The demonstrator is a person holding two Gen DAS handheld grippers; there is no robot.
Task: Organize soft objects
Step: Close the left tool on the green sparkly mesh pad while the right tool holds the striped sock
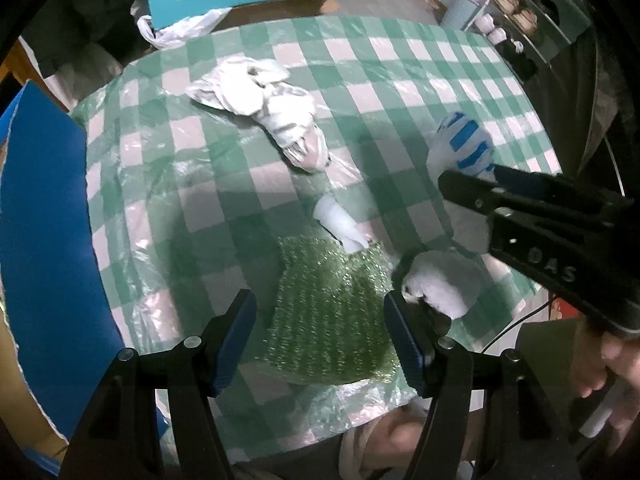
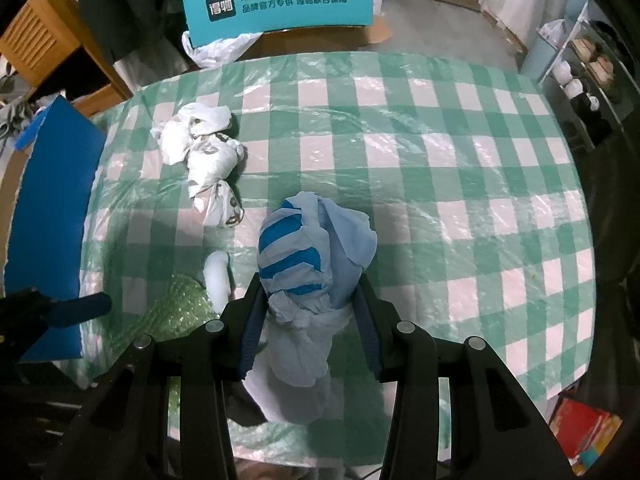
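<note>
In the right wrist view, the right gripper (image 2: 308, 320) at lower centre is clamped on a blue-striped white bundle (image 2: 304, 256). The left gripper (image 1: 320, 336) hangs with its jaws apart over a green glittery cloth (image 1: 332, 312) at lower centre. Farther up left on the checked tablecloth (image 2: 440, 160) lies a white crumpled bundle (image 2: 204, 156).

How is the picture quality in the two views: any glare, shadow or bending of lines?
Left wrist view: the checked cloth bulges from the fisheye, its plastic cover shines in patches, and a dim shadow lies beside the green pad. Right wrist view: same curving of the squares, white glare streaks, dark corners; the striped bag is sharp.
</note>
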